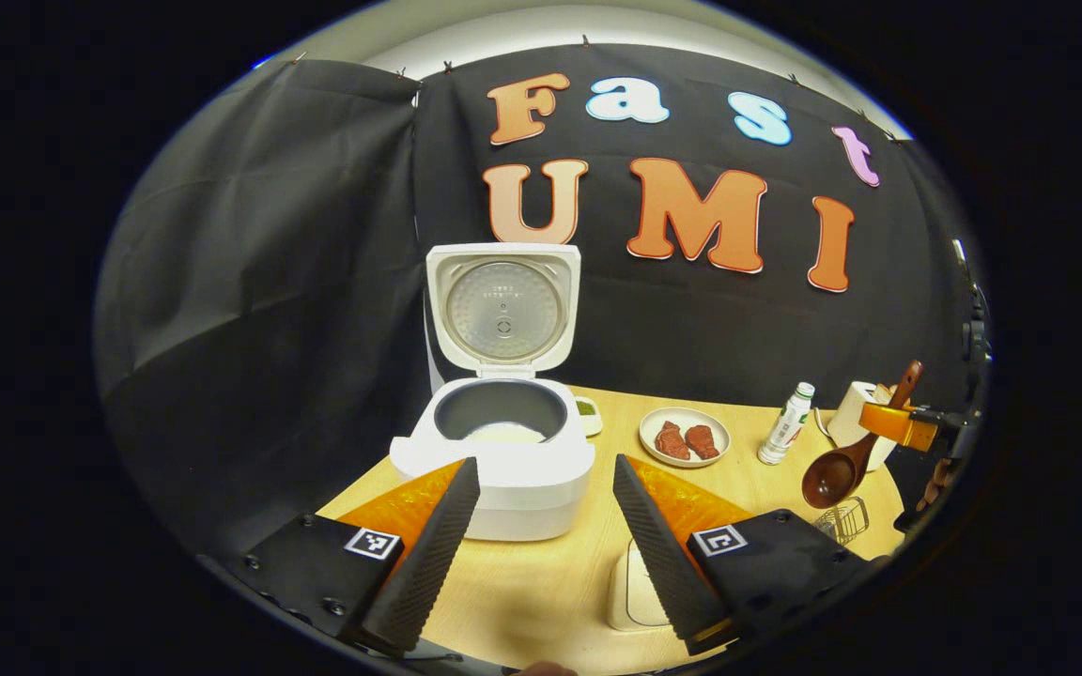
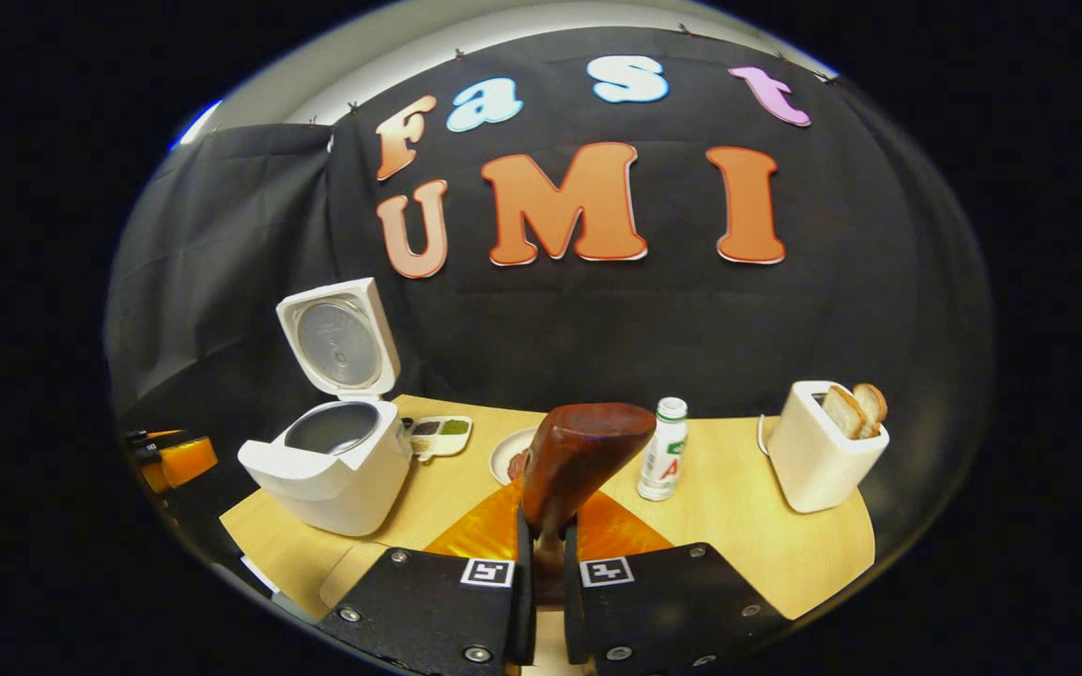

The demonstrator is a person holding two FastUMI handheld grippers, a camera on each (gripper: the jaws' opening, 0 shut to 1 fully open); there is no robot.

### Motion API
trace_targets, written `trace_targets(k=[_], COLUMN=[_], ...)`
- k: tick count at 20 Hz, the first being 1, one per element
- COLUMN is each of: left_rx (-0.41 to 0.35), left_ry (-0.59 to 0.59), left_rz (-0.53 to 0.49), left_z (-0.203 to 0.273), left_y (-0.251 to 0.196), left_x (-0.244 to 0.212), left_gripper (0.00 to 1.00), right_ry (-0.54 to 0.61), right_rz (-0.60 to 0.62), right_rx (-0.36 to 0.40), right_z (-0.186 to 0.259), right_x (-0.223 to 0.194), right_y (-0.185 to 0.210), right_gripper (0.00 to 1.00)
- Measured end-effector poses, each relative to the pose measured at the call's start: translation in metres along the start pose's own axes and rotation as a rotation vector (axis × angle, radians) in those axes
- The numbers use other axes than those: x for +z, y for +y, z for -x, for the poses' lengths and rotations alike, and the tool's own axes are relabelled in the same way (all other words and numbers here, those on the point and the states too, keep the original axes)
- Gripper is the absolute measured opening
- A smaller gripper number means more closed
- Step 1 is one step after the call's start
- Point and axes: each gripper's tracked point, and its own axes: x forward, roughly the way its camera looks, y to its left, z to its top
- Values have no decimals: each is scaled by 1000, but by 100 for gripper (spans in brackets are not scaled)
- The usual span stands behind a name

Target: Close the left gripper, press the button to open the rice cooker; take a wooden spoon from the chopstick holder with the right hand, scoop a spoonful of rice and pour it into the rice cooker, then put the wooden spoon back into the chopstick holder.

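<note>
Two fingers of the right gripper [image 2: 541,563] are clenched on the spoon [image 2: 579,460] handle, bowl up and forward in the right gripper view; in the left gripper view the same spoon [image 1: 843,469] hangs bowl down toward the table [image 1: 541,582], right of the cooker [image 1: 503,451] and well apart from it. Whether the bowl carries rice cannot be told. If it does, the main risk is spilling on the way to the cooker: the pinch sits low on a narrow handle, so a wrist roll or a loosened grip could let the spoon swivel and shed grains on the table. A low swing could also knock the bottle [image 2: 663,460] or the plate [image 1: 685,437] standing between spoon and cooker. The left gripper [image 1: 546,526] is released, fingers spread wide, held low just before the cooker and pointed straight at it; drifting forward, it could bump the body or block the pour. Farther back the lid [image 1: 503,308] stands upright, the pot [image 1: 502,413] already holding some white rice. The toaster [image 2: 823,446] stands far right of the cooker.
</note>
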Motion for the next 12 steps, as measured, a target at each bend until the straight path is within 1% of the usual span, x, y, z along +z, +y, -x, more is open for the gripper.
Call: trace_targets(k=[1, 3, 4, 5, 6, 7, 12], left_rx=[-8, -24, -28, -32, -33, -34, -24], left_ry=[2, 5, 4, 4, 1, -1, -3], left_rz=[-2, -5, -10, -16, -20, -20, -23], left_z=[1, 2, 3, 4, 5, 5, 9], left_y=[-6, -16, -20, -23, -25, -27, -29], left_x=[-1, -1, 0, 0, 1, 1, 1], left_gripper=[94, 94, 98, 94, 97, 98, 98], right_ry=[5, 1, 2, -1, -2, -4, 11], right_rz=[-22, -73, -88, -97, -103, -115, -180], right_rx=[-28, -76, -98, -121, -144, -164, -210], right_z=[4, 8, 13, 16, 18, 20, 24], right_x=[-4, -4, -6, -7, -8, -9, -25], right_y=[-14, -39, -50, -60, -70, -79, -99], right_gripper=[11, 11, 11, 11, 11, 11, 11])
